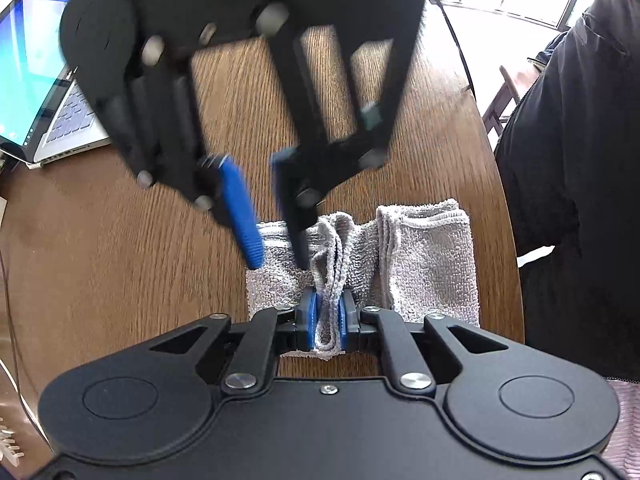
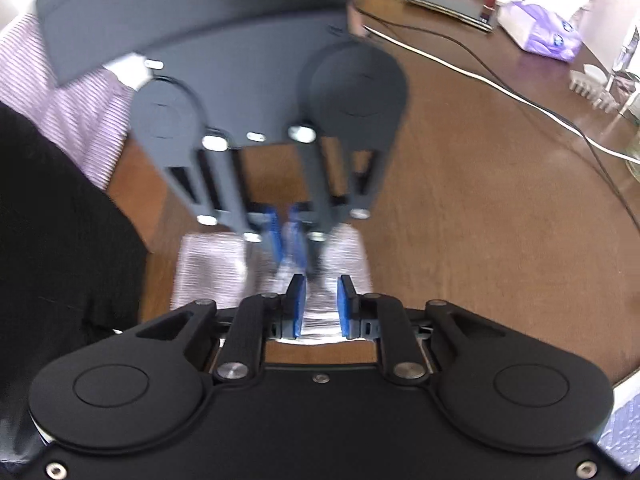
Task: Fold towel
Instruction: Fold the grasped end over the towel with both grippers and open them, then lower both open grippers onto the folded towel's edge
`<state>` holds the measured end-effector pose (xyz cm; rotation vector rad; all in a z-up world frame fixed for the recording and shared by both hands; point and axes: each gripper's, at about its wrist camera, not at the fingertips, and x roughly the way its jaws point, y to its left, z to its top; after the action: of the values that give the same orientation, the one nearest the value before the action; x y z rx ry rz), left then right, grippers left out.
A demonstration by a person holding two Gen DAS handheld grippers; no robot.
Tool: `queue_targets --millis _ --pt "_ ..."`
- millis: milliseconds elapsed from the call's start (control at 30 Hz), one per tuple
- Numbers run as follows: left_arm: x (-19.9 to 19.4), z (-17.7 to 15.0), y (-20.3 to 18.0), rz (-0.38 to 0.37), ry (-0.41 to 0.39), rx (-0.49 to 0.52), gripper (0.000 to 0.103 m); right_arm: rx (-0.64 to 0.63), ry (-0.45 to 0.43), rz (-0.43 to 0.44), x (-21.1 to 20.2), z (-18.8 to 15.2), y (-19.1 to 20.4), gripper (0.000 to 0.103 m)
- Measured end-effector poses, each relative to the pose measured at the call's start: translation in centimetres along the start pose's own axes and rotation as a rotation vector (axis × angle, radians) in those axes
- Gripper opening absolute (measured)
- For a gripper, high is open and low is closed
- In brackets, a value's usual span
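Note:
A grey terry towel point(image 1: 432, 256) lies folded on the round wooden table point(image 1: 120, 240). My left gripper point(image 1: 326, 314) is shut on a raised bunch of towel edges at the towel's near side. Facing it from across the towel, my right gripper point(image 1: 279, 258) points down with its blue fingers point(image 1: 242, 216) apart and their tips at the towel's surface, nothing pinched between them. In the blurred right wrist view the right gripper point(image 2: 321, 306) stands open over the towel point(image 2: 208, 268), and the left gripper point(image 2: 286, 246) opposite holds the fold.
An open laptop point(image 1: 44, 80) sits at the table's left. A person in dark clothes point(image 1: 580, 160) stands at the right edge. Cables point(image 2: 480, 76), a purple tissue pack point(image 2: 540, 28) and a flat dark device point(image 2: 448, 2) lie farther off.

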<state>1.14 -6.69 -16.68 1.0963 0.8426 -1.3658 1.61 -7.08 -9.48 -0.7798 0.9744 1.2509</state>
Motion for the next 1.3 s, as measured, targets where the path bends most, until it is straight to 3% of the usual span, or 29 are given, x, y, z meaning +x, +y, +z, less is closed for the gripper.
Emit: queue_targets --millis 167,367,600,700,733,767,967,1300 --pt "-1.6 -0.6 0.6 -0.025 -0.025 -0.062 0.031 -0.035 0.008 -0.005 1.2 -0.5 0.4 0.02" --pt "-3.0 -1.4 3.4 -0.031 -0.049 -0.16 0.037 -0.051 0.012 -0.003 1.0 -0.4 0.5 0.02" --pt "-0.5 -0.7 3.4 -0.051 0.012 -0.141 0.046 -0.05 0.019 -0.013 1.6 -0.4 1.5 0.024" --pt "-0.3 -0.7 3.3 -0.049 0.022 -0.143 0.051 -0.031 0.009 -0.016 1.1 -0.3 1.5 0.047" --pt "-0.4 -0.8 3.4 -0.05 0.019 -0.15 0.052 -0.027 0.001 -0.029 0.8 -0.3 1.4 0.066" --pt "-0.5 -0.9 3.5 -0.054 0.015 -0.156 0.053 -0.026 -0.007 -0.035 0.6 -0.3 1.3 0.075" --pt "-1.2 -1.6 5.2 -0.097 0.015 -0.201 0.057 0.06 -0.017 0.018 0.1 -0.5 -1.0 0.071" --pt "-1.9 -1.4 8.5 -0.22 0.006 -0.255 0.057 0.07 0.01 0.089 0.6 -0.4 -2.7 0.061"
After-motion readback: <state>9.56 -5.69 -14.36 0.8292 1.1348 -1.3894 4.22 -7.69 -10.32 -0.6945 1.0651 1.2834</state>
